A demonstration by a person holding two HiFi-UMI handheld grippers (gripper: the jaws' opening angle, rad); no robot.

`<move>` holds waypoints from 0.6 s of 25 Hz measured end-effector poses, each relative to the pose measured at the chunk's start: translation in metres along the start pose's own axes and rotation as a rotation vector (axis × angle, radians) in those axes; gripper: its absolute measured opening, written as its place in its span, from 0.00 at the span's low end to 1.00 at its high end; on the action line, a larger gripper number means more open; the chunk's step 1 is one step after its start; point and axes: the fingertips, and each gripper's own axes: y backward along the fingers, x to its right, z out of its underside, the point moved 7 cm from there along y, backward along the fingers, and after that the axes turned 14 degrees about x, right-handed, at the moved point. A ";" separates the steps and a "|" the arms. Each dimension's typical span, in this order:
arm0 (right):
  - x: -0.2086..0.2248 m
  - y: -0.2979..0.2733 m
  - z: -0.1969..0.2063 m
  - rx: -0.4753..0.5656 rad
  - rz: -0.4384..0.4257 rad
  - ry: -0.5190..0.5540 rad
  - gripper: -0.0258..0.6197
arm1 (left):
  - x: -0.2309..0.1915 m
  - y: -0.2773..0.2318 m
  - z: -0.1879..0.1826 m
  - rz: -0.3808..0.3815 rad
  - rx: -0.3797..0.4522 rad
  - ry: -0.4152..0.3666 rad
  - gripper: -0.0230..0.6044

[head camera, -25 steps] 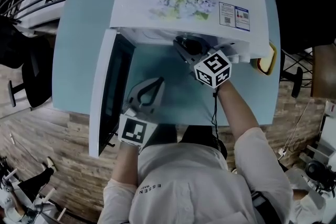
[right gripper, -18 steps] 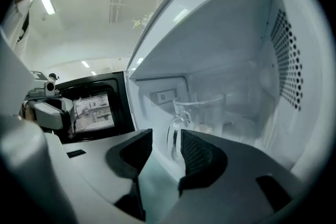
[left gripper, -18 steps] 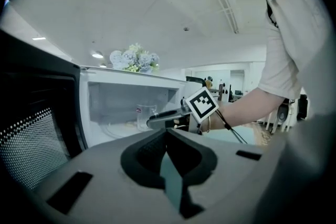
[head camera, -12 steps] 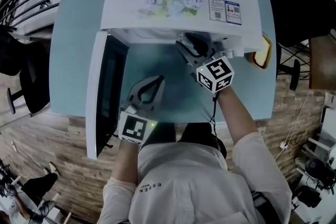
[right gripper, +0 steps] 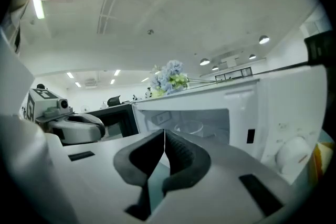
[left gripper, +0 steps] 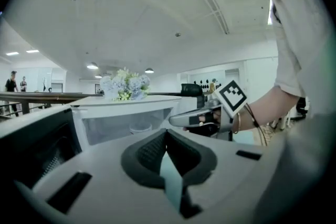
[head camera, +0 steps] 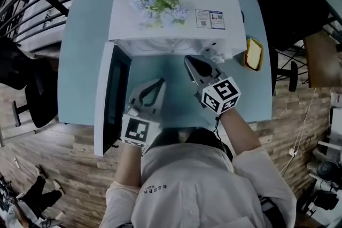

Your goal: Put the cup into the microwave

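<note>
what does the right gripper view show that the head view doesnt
Only the right gripper view: the inside of the microwave, with a clear cup standing in it. Only the head view: the label on the microwave's top and the wood floor. Both: the flowers on top, the open door and the left gripper.

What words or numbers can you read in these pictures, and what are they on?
"ESSEN": printed on the back of the person's shirt; the smaller print beside it is too small to read.
Two stickers on top of the microwave: print too small to read.
The two gripper views show no readable text.
</note>
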 end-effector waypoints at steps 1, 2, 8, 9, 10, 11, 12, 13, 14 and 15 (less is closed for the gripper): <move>-0.005 0.005 -0.007 0.005 0.005 0.007 0.07 | 0.000 0.002 -0.005 -0.010 -0.003 -0.015 0.04; -0.011 0.011 -0.014 0.008 0.010 0.021 0.07 | -0.001 0.005 -0.010 -0.022 -0.004 -0.024 0.04; -0.040 0.042 -0.056 0.074 0.026 0.079 0.07 | -0.005 0.021 -0.052 -0.078 0.041 -0.041 0.04; -0.044 0.045 -0.062 0.086 0.027 0.089 0.07 | -0.005 0.023 -0.056 -0.082 0.041 -0.061 0.04; -0.048 0.048 -0.067 0.095 0.027 0.100 0.07 | -0.006 0.026 -0.059 -0.086 0.037 -0.080 0.04; -0.052 0.051 -0.072 0.103 0.024 0.114 0.07 | -0.006 0.029 -0.063 -0.093 0.031 -0.092 0.04; -0.057 0.054 -0.077 0.111 0.017 0.129 0.06 | -0.006 0.031 -0.066 -0.101 0.027 -0.099 0.04; -0.062 0.057 -0.082 0.120 0.008 0.146 0.06 | -0.006 0.034 -0.069 -0.107 0.027 -0.102 0.04; -0.066 0.059 -0.086 0.132 -0.001 0.164 0.06 | -0.006 0.036 -0.073 -0.113 0.029 -0.103 0.04; -0.070 0.062 -0.091 0.146 -0.009 0.183 0.06 | -0.007 0.039 -0.076 -0.118 0.035 -0.103 0.04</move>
